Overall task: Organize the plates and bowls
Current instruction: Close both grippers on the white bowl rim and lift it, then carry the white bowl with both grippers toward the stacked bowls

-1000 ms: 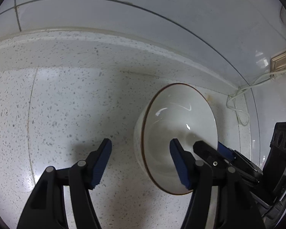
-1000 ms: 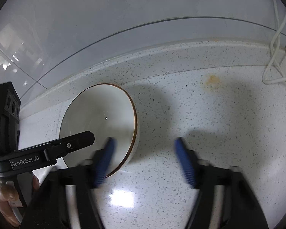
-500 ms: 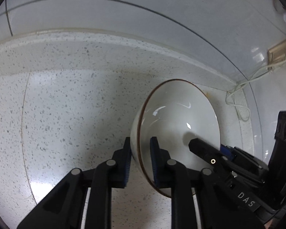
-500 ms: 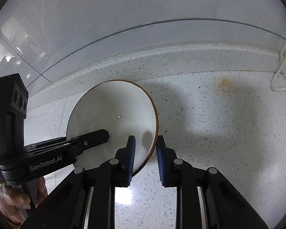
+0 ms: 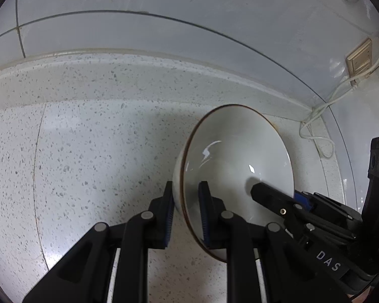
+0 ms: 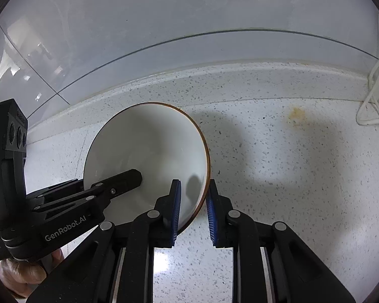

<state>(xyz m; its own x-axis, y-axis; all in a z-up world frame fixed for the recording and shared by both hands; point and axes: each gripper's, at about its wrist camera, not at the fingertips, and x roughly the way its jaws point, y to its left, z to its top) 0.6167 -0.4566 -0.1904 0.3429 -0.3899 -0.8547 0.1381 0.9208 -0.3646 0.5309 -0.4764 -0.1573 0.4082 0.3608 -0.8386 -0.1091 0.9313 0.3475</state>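
both claws, left claw [image 5: 186, 210] and right claw [image 6: 193, 208], have clamped opposite rims of the tilted bowl [image 5: 236, 161].

bowl [image 5: 235, 151]: white glazed inside and out, thin brown line along the rim
left gripper [image 5: 187, 212]: black body, blue ribbed pads, silver pivot pins, white "GenRobot.AI" lettering
right gripper [image 6: 193, 208]: black body, blue ribbed pads, white "DAS" lettering
countertop [image 6: 290, 176]: white with fine grey and black speckles, one small orange-brown stain
wall tiles [image 5: 164, 5]: pale grey-white, dark grout lines
cable [image 5: 323, 106]: white
wall socket [image 5: 360, 59]: beige
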